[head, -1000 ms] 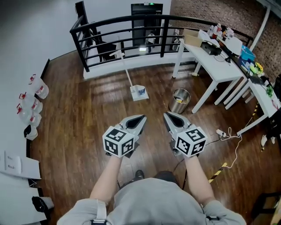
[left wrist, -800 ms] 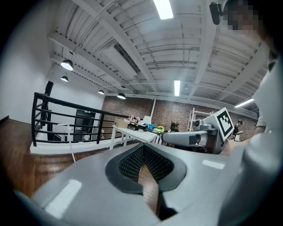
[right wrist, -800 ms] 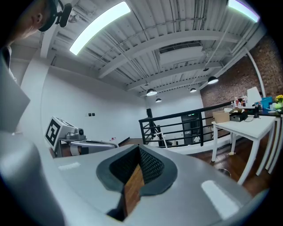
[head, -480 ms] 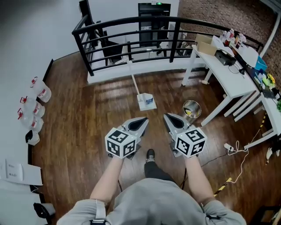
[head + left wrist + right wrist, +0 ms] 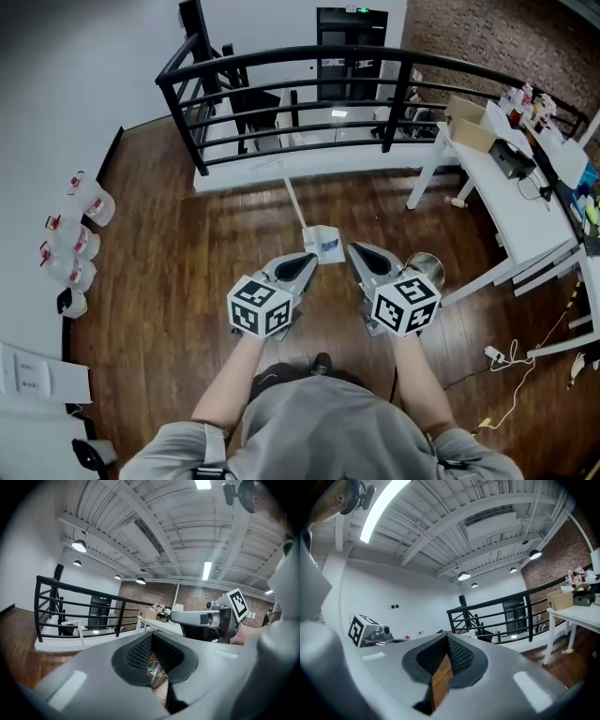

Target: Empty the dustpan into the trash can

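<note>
A white long-handled dustpan (image 5: 323, 243) stands on the wooden floor, its handle leaning up toward the railing, with something blue in its pan. A shiny metal trash can (image 5: 427, 266) stands to its right, partly hidden by my right gripper (image 5: 354, 248). My left gripper (image 5: 306, 256) is beside it; both are held side by side above the floor, pointing forward, shut and holding nothing. In the left gripper view the trash can (image 5: 157, 672) shows just below the shut left gripper (image 5: 151, 635). The right gripper view shows the right gripper (image 5: 447, 637) shut over bare floor.
A black railing (image 5: 300, 64) crosses ahead. White tables (image 5: 514, 192) with boxes and clutter stand at the right, with cables (image 5: 511, 360) on the floor below them. Plastic jugs (image 5: 80, 234) line the left wall.
The person has walked forward. The dustpan and the trash can have come much closer, now just ahead of the gripper tips. Both grippers stay shut and side by side.
</note>
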